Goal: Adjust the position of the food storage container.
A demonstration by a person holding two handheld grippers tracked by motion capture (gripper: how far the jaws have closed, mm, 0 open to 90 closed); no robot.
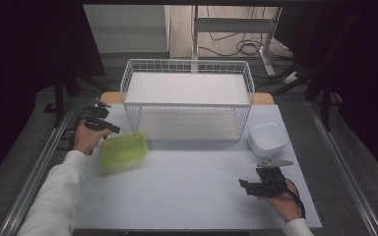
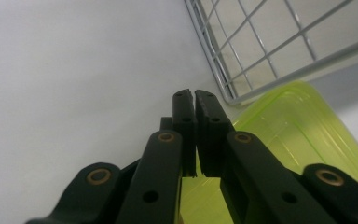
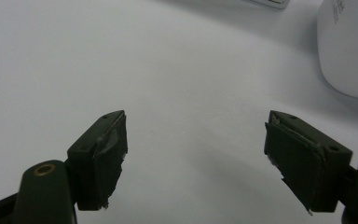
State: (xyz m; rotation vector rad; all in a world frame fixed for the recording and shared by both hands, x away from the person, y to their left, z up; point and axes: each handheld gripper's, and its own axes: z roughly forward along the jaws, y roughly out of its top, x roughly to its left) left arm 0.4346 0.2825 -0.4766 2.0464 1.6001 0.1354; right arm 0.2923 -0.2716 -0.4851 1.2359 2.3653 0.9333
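The left gripper (image 2: 195, 92), jaws clenched on nothing, sat just beside the green container (image 1: 123, 151), while the right gripper (image 3: 196, 158) rested well apart, jaws released.

High view looks down over the table (image 1: 192, 191); both gripper views sit close, seemingly sharing its white top.

Evenly and softly lit across the white table (image 1: 192, 187), dark and murky around it, faint shadows below the wire basket (image 1: 187, 98), slightly soft throughout, blurred at the green container (image 1: 123, 152).
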